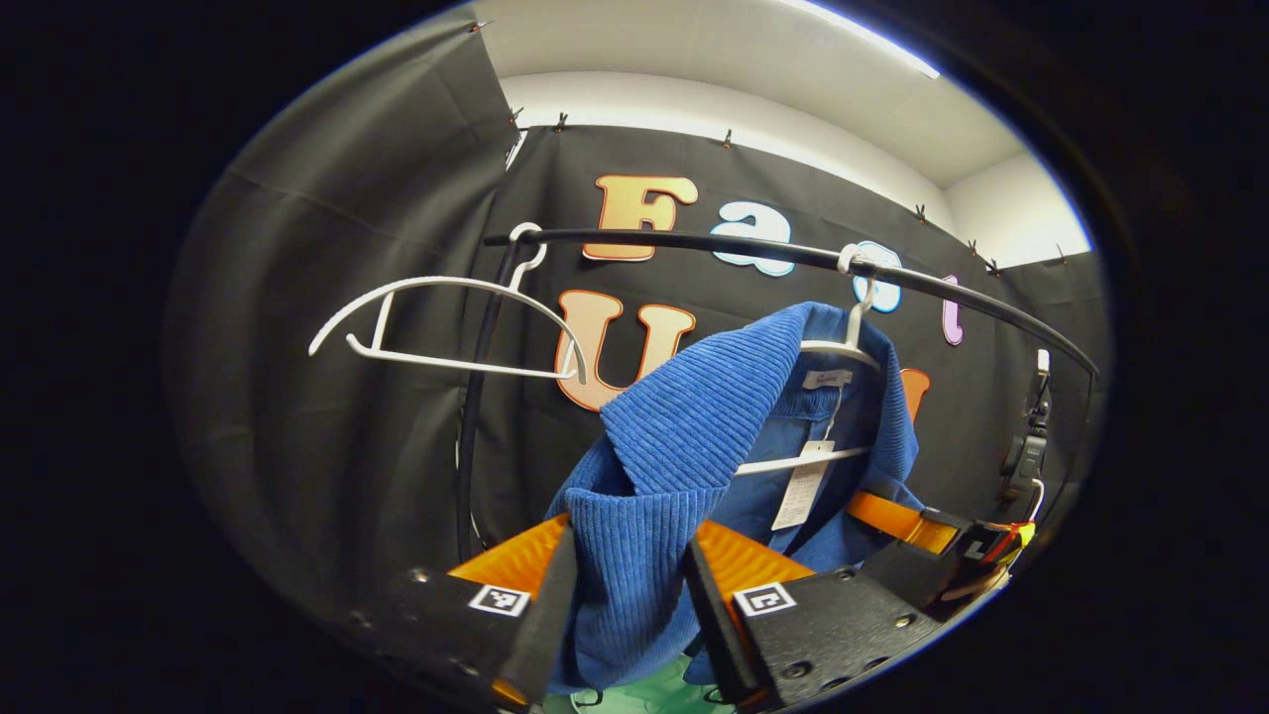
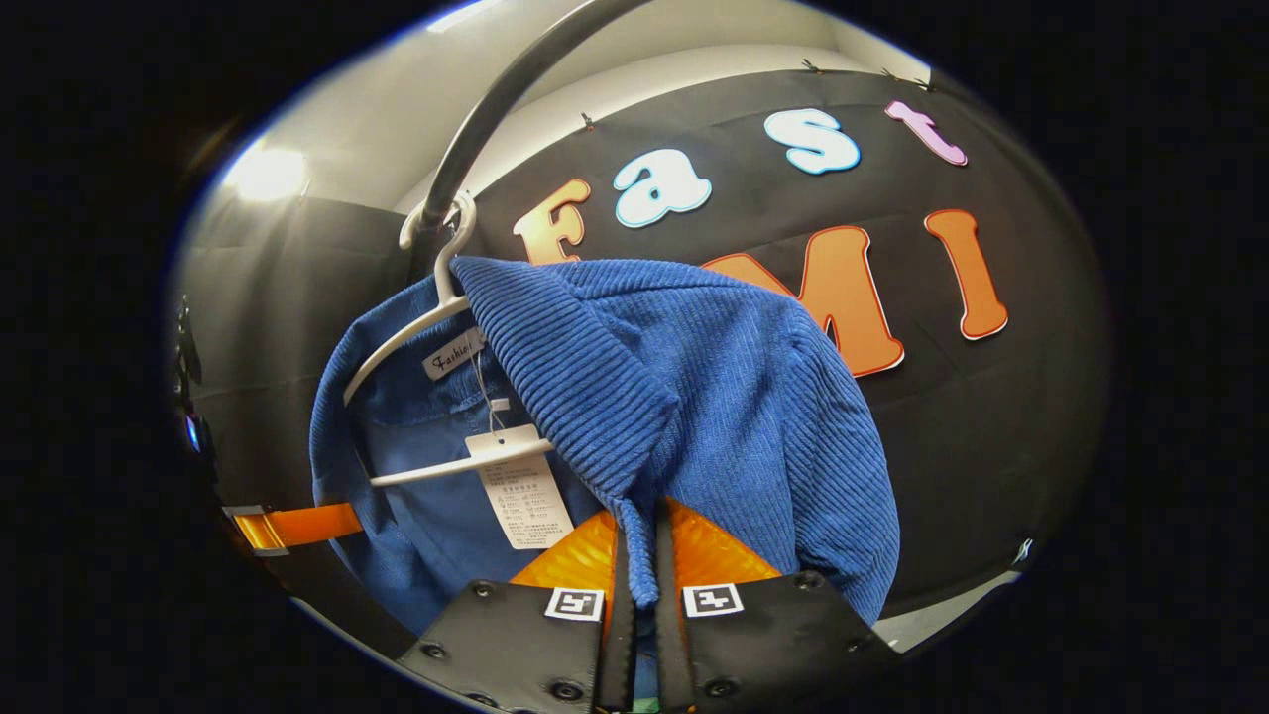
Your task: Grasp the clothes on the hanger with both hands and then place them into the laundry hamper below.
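A blue corduroy jacket [image 1: 674,436] [image 2: 714,397] hangs on a white hanger [image 1: 843,347] [image 2: 416,327] from a black rail [image 1: 753,248] [image 2: 496,109]. A paper tag [image 1: 801,486] [image 2: 520,491] dangles inside the collar. My left gripper [image 1: 630,575] holds a thick fold of the jacket's front edge, which fills the gap and touches both fingers. My right gripper [image 2: 639,565] is pinched nearly closed on a thin fold of the other front edge. In the left gripper view the right gripper [image 1: 932,531] sits at the jacket's far side. A pale green patch [image 1: 644,699] shows below the cloth.
An empty white hanger [image 1: 436,327] hangs at the left end of the rail, next to the rack's upright black post [image 1: 476,416]. The black booth cloth is close behind the rack. A finger of the left gripper [image 2: 297,524] pokes in at the left of the right gripper view.
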A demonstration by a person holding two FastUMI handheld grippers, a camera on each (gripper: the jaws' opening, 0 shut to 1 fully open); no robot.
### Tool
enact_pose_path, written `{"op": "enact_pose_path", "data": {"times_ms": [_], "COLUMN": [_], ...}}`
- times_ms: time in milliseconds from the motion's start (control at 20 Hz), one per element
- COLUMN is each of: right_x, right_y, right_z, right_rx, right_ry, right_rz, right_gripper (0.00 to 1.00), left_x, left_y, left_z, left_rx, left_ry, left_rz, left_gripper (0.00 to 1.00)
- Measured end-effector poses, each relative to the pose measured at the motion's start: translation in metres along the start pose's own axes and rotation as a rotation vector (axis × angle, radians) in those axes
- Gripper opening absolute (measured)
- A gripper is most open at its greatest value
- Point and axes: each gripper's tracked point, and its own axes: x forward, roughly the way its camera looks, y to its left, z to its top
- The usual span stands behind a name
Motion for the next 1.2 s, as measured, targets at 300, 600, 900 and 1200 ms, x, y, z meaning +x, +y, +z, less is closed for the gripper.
{"op": "enact_pose_path", "data": {"times_ms": [300, 600, 900, 1200], "right_x": [-0.011, -0.022, -0.032, -0.036], "right_y": [0.0, -0.002, -0.003, -0.012], "right_z": [0.006, 0.015, 0.027, 0.045], "right_rx": [0.035, 0.112, 0.292, 0.45], "right_ry": [-0.005, -0.012, -0.013, -0.038], "right_rz": [0.02, 0.051, 0.129, 0.195], "right_gripper": [0.16, 0.16, 0.16, 0.16], "left_x": [0.002, -0.003, -0.013, -0.026], "left_y": [0.004, 0.0, 0.0, 0.004], "left_z": [0.002, 0.009, 0.024, 0.053], "left_rx": [-0.027, 0.024, 0.071, 0.074], "left_ry": [0.011, -0.002, -0.016, -0.067], "left_rz": [-0.005, -0.03, -0.066, -0.065], "left_gripper": [0.29, 0.1, 0.08, 0.06]}}
